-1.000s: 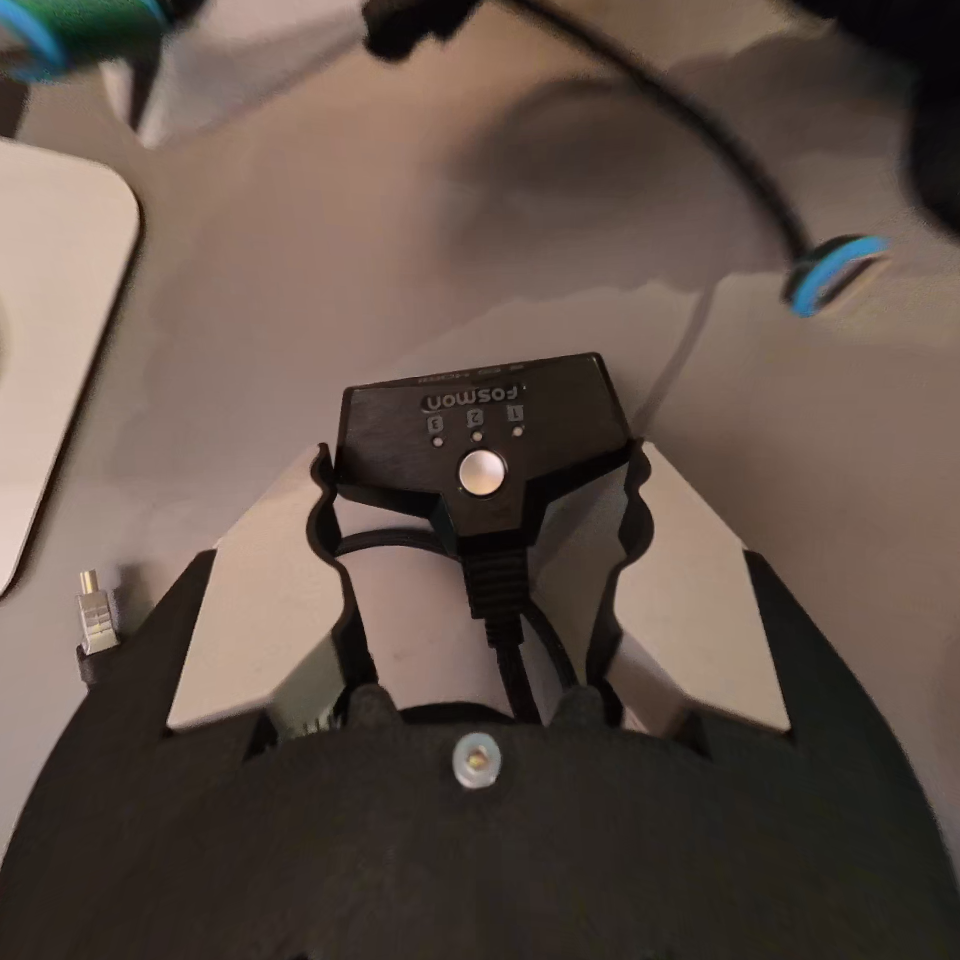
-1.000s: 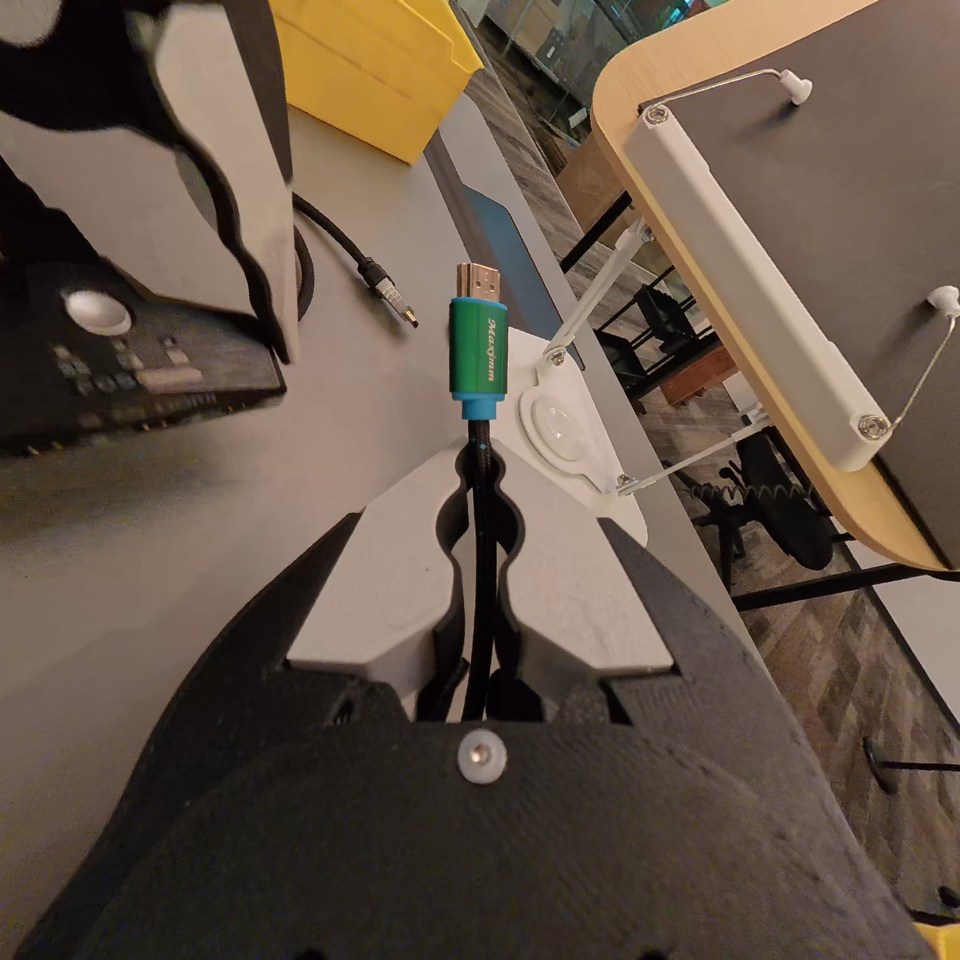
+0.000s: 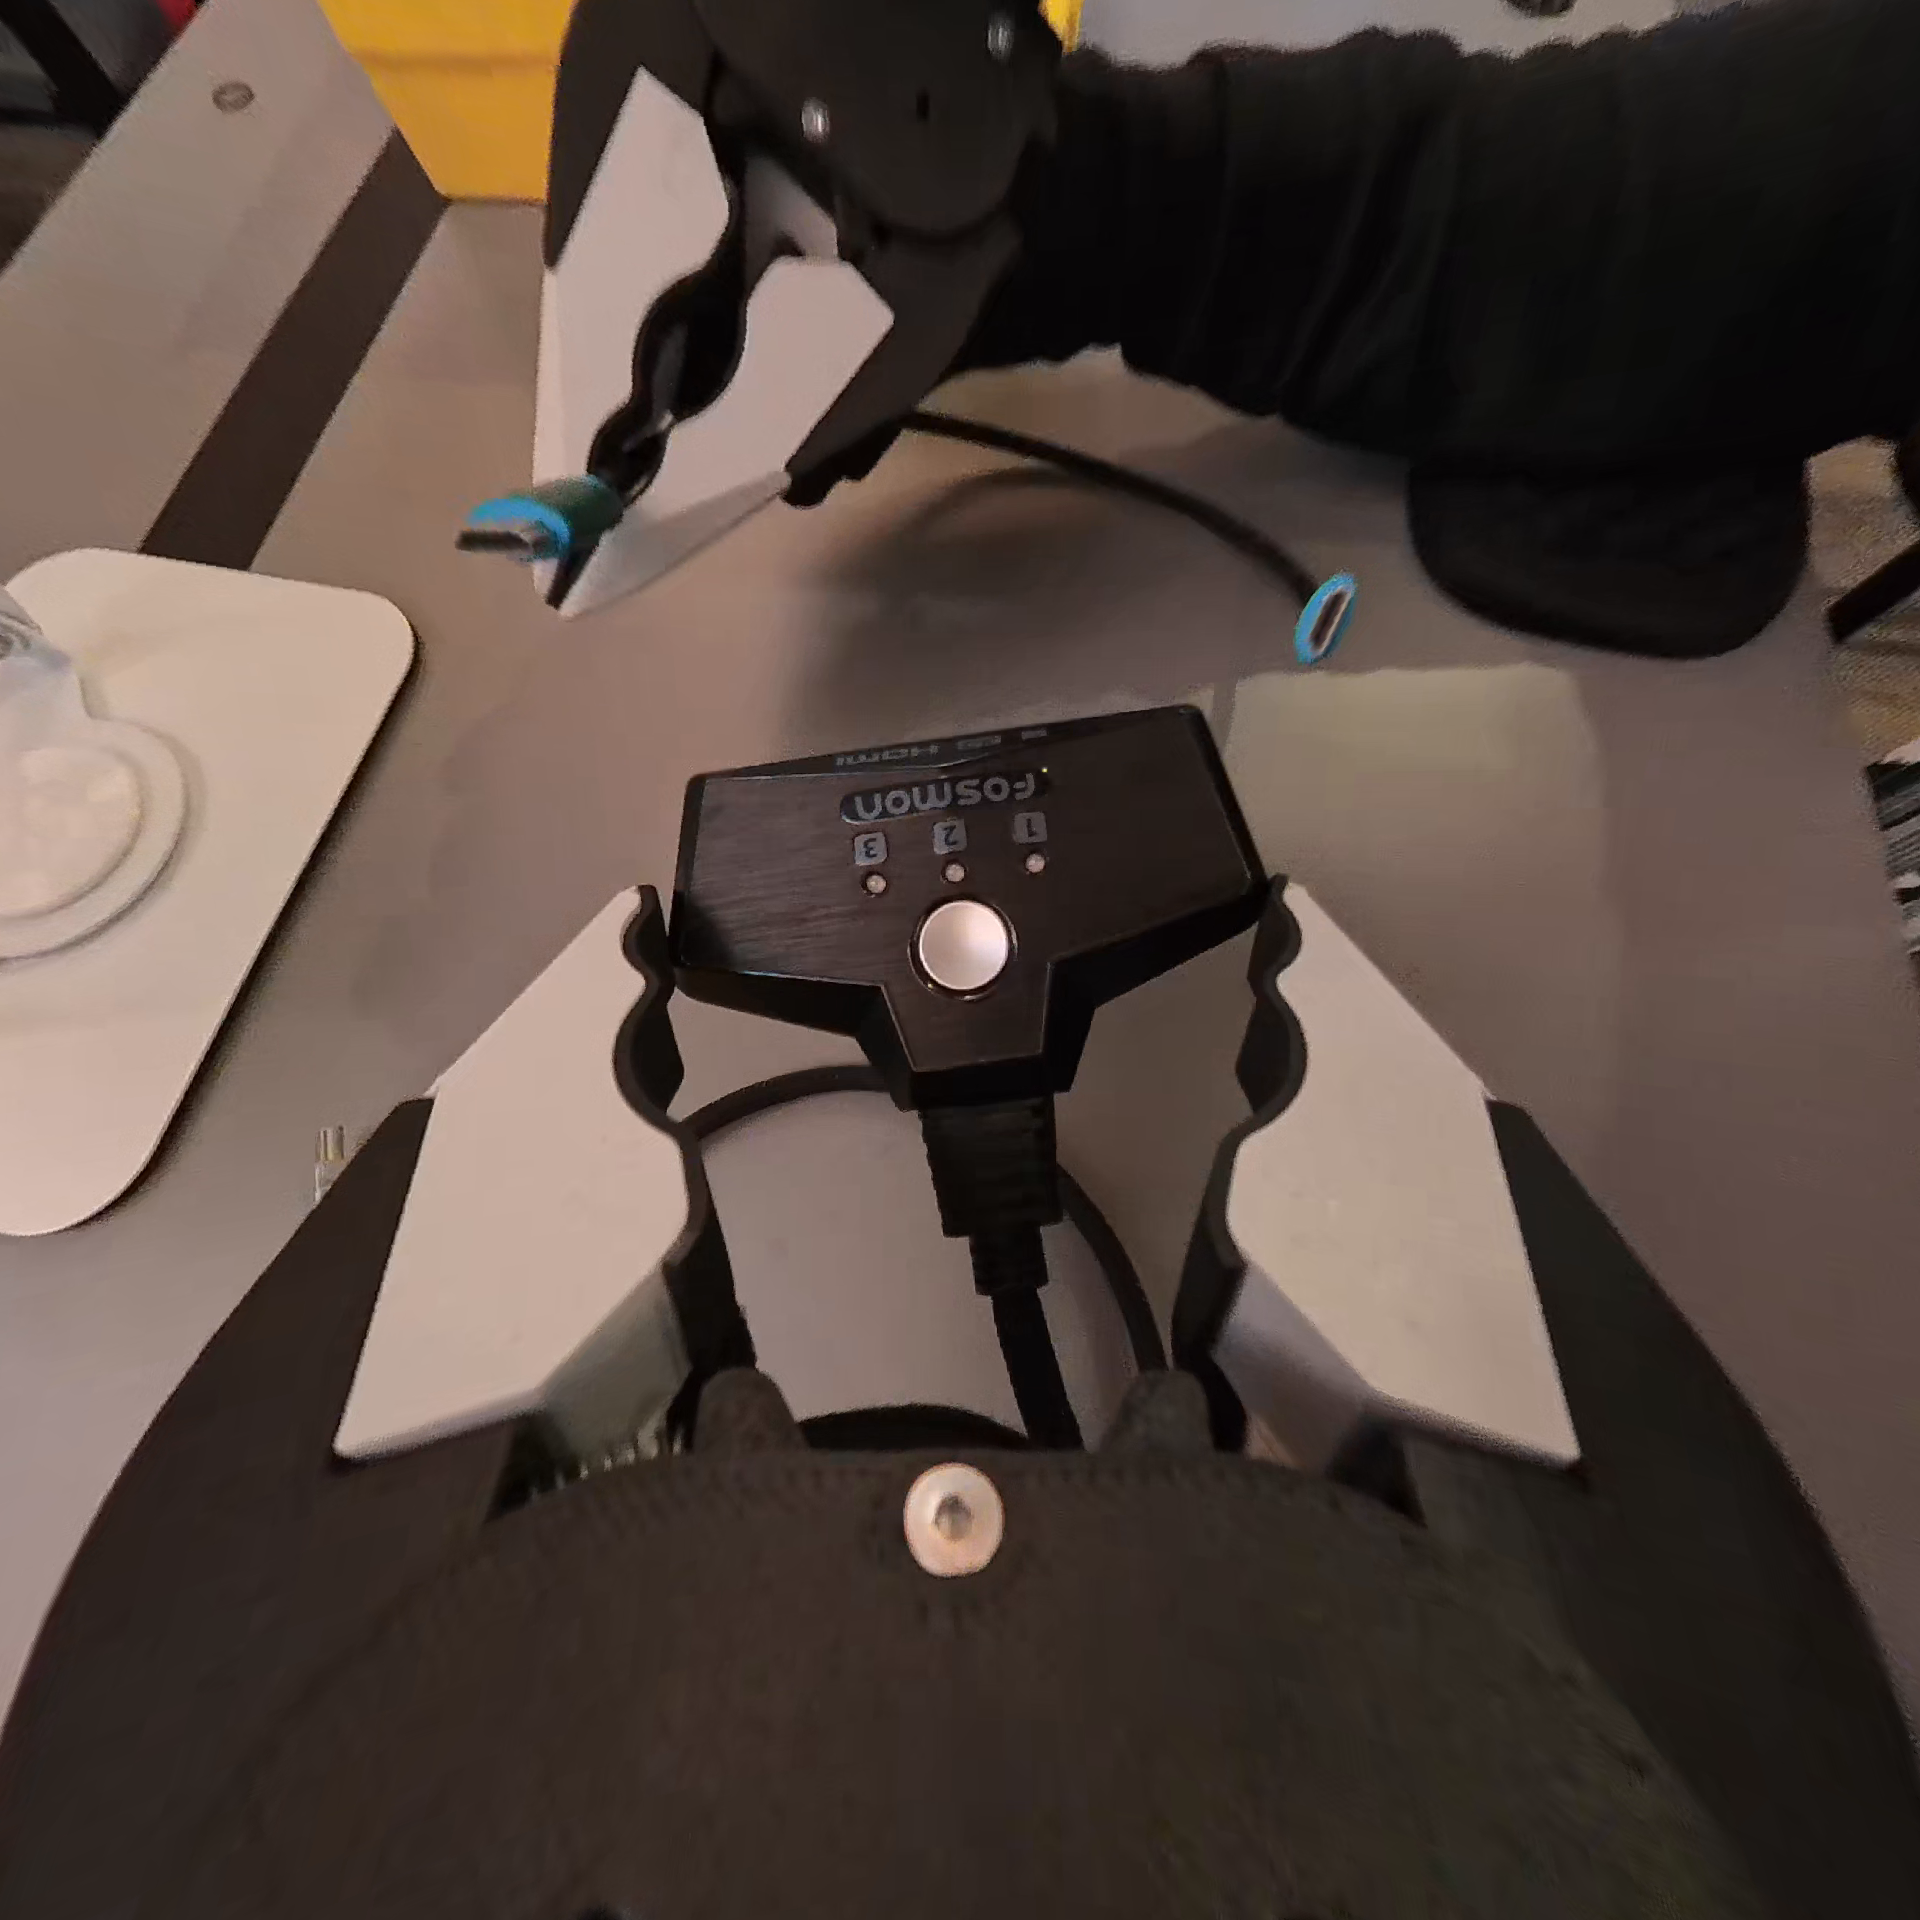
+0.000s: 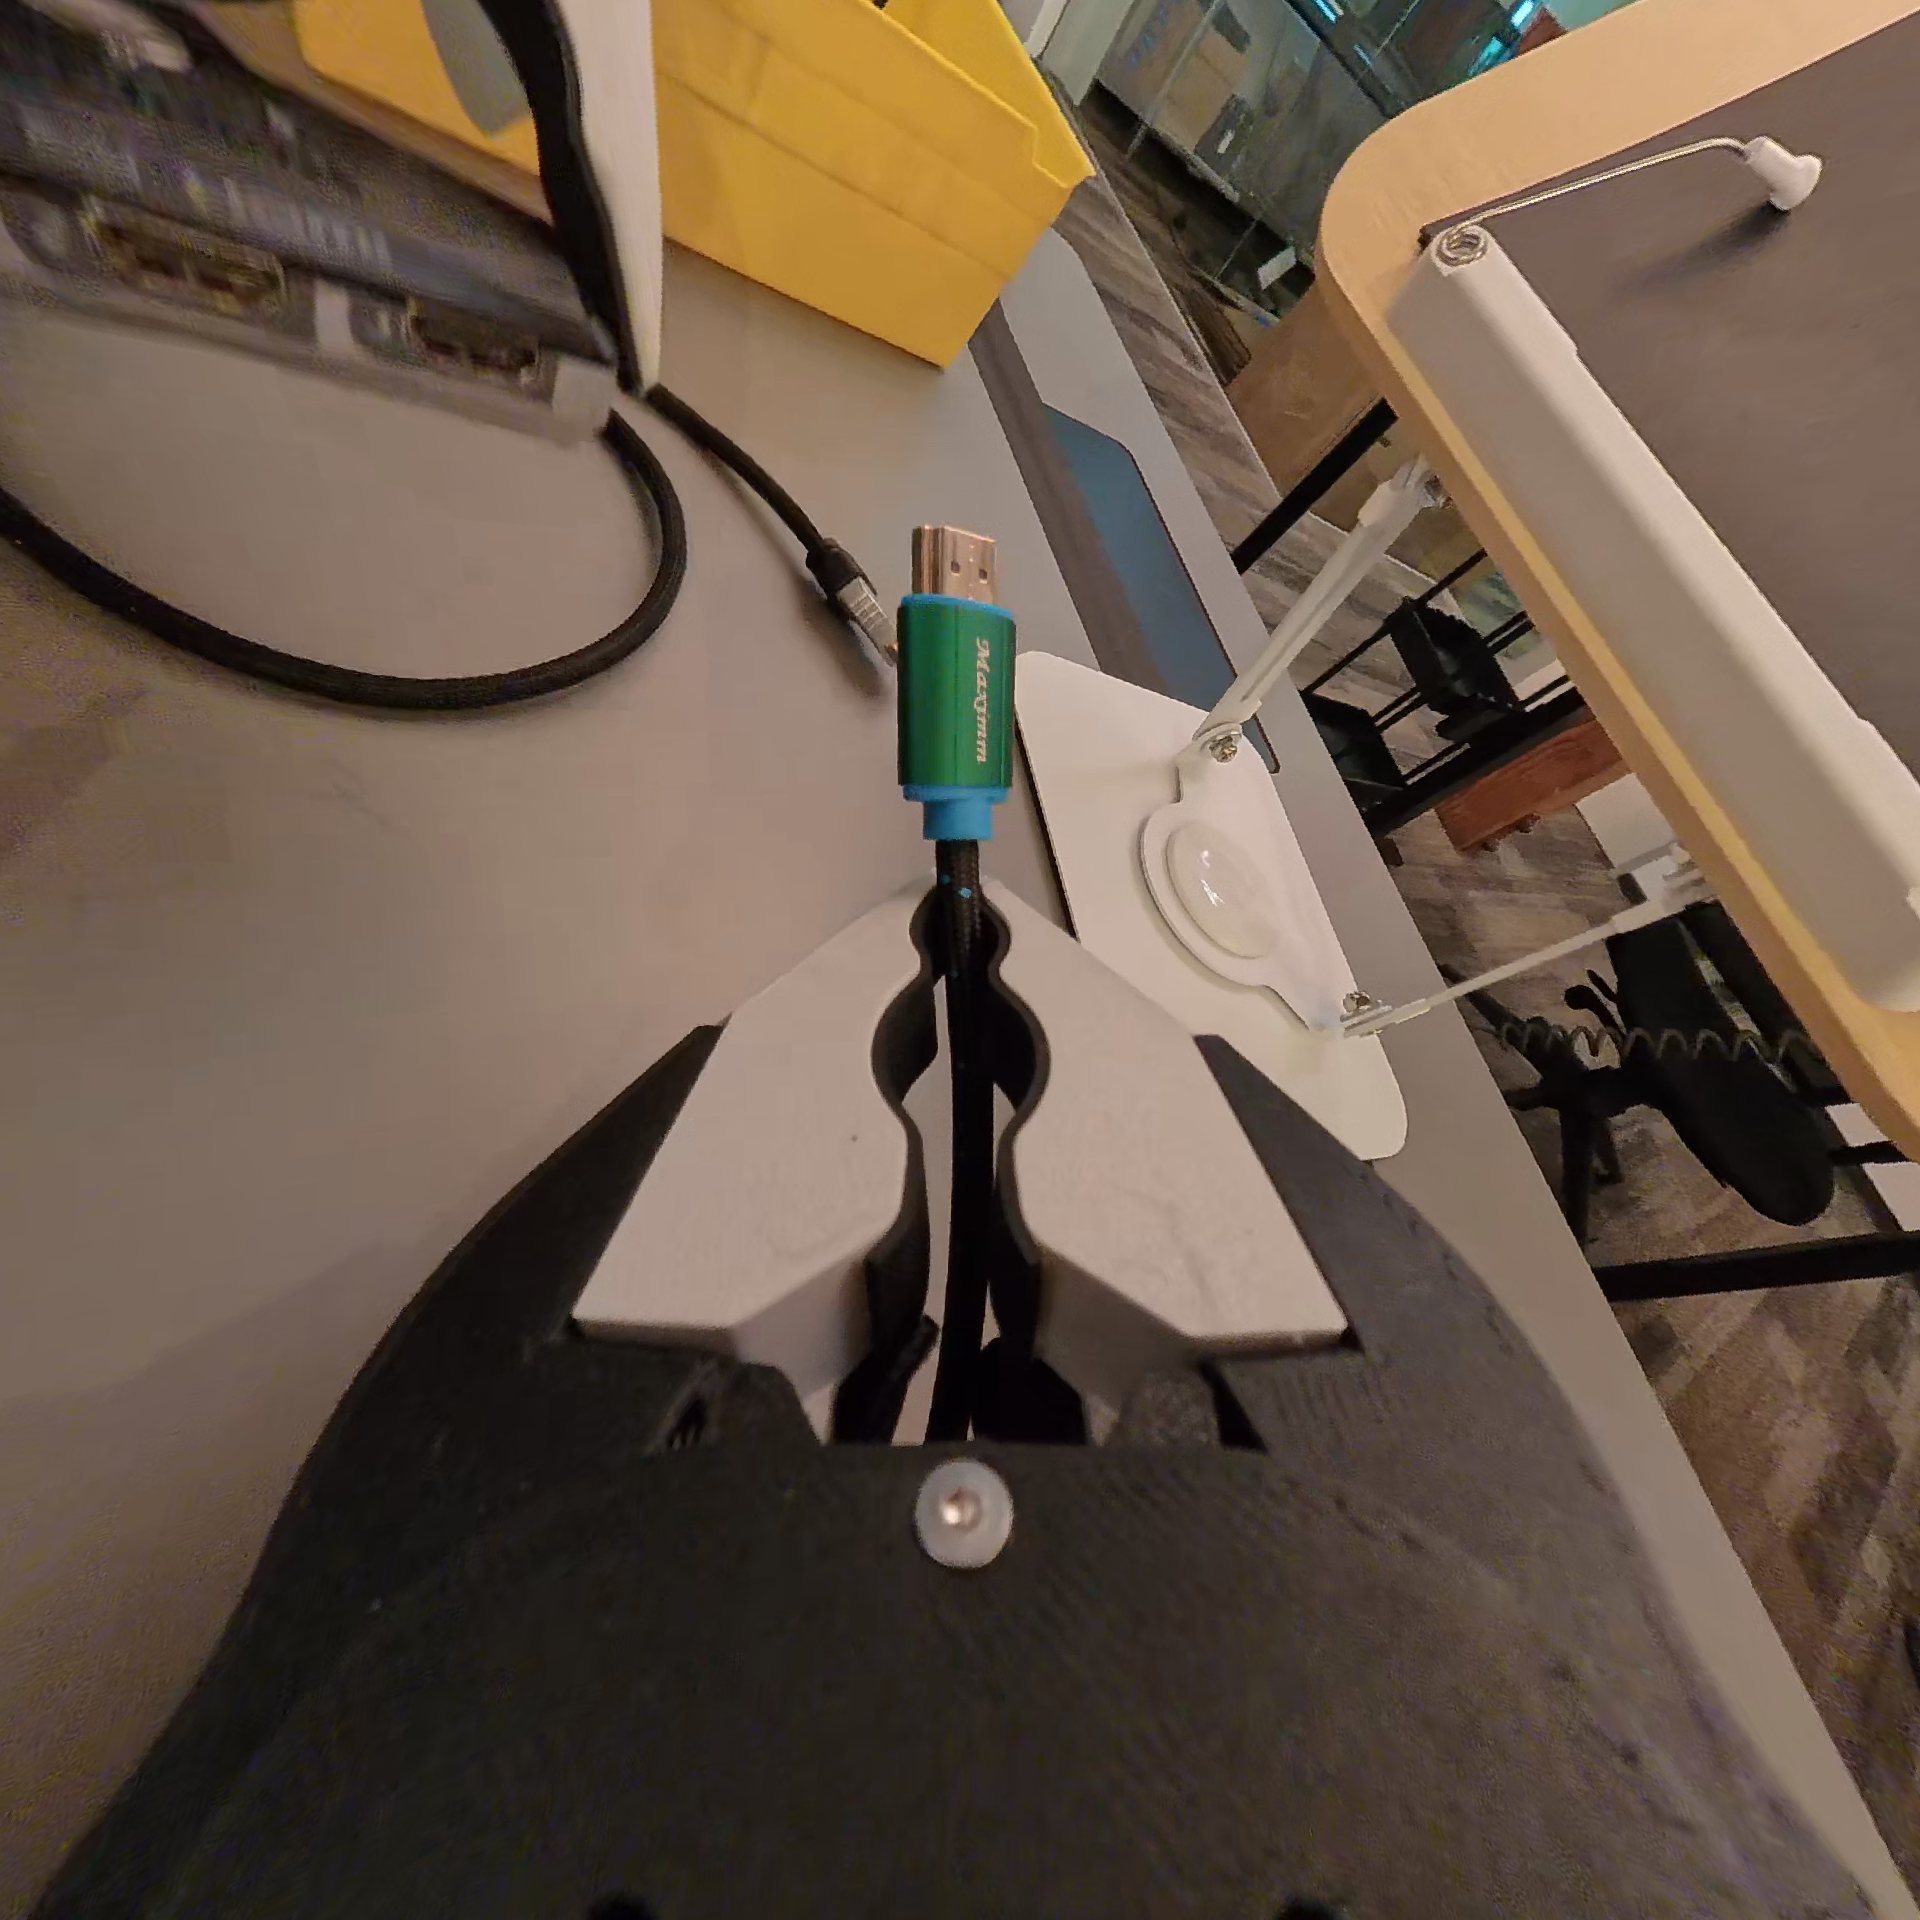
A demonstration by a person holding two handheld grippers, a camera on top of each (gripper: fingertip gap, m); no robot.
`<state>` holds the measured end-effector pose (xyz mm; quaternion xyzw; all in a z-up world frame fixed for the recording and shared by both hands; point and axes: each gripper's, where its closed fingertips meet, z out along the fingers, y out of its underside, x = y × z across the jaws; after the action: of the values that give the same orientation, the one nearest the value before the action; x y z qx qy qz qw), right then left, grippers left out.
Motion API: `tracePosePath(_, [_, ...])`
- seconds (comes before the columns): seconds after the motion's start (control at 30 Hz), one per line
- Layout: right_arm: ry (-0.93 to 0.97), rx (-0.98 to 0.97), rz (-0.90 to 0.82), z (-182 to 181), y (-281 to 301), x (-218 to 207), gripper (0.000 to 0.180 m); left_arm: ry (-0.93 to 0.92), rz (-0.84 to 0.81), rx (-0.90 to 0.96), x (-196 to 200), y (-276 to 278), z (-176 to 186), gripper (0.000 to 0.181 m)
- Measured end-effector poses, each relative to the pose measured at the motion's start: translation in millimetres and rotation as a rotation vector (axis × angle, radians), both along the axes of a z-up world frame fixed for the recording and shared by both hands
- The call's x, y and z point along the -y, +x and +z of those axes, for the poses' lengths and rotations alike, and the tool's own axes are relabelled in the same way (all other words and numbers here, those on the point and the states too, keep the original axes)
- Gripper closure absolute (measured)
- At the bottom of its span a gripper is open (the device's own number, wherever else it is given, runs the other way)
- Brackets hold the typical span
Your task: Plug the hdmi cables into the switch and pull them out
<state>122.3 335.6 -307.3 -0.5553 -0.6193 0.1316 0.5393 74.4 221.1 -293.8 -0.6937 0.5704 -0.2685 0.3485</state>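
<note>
My left gripper [image 3: 961, 912] is shut on the black HDMI switch [image 3: 810, 904], one fingertip on each side of its body, with its own cable running back between the fingers. The switch's port side shows blurred in the right wrist view [image 4: 281, 270]. My right gripper [image 4: 958, 896] is shut on the braided cable just behind a green and blue HDMI plug [image 4: 954, 696], whose metal tip points forward, not at the ports. In the left wrist view the right gripper [image 3: 613, 540] holds that plug [image 3: 540, 520] beyond the switch to the left. A second blue-ended plug [image 3: 1325, 618] lies on the table.
The grey table [image 3: 1558, 987] carries a white plate with a clear dome [image 4: 1205, 894] at its edge. A yellow bin [image 4: 831, 177] stands at the back. The switch's small metal-tipped plug [image 4: 847, 587] and a cable loop [image 4: 582, 665] lie nearby. A dark sleeve [image 3: 1455, 260] crosses behind.
The right gripper with the green plug has come down into the left wrist view, beyond the switch. In the right wrist view the switch's port side now shows instead of its top.
</note>
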Motion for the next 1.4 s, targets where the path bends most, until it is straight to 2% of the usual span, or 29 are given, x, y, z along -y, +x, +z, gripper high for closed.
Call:
tracePosePath(0.27, [-0.003,0.004,0.009,-0.3,0.0,1.7,0.180,0.026,0.009,-0.160,-5.8,-3.4,-37.7,0.072])
tracePosePath(0.5, [-0.011,0.007,0.017,-2.6,-0.9,3.0,0.180,0.007,-0.001,-0.067,-2.0,1.1,-23.4,0.071])
tracePosePath(0.93, [-0.017,0.017,0.036,-4.9,-3.6,6.9,0.180,-0.008,0.006,-0.365,-4.7,-12.4,-94.8,0.071])
tracePosePath(1.1, [-0.020,0.024,0.051,-6.1,-5.8,10.1,0.180,0.007,0.043,-0.321,-12.1,-13.6,-83.9,0.069])
tracePosePath(1.23, [-0.031,0.030,0.070,-7.9,-8.2,13.9,0.180,0.183,0.182,-0.261,-42.4,-17.7,-45.1,0.079])
tracePosePath(1.4, [-0.040,0.053,0.112,-12.3,-14.3,23.1,0.180,0.400,0.216,-0.220,-56.2,-5.8,3.7,0.095])
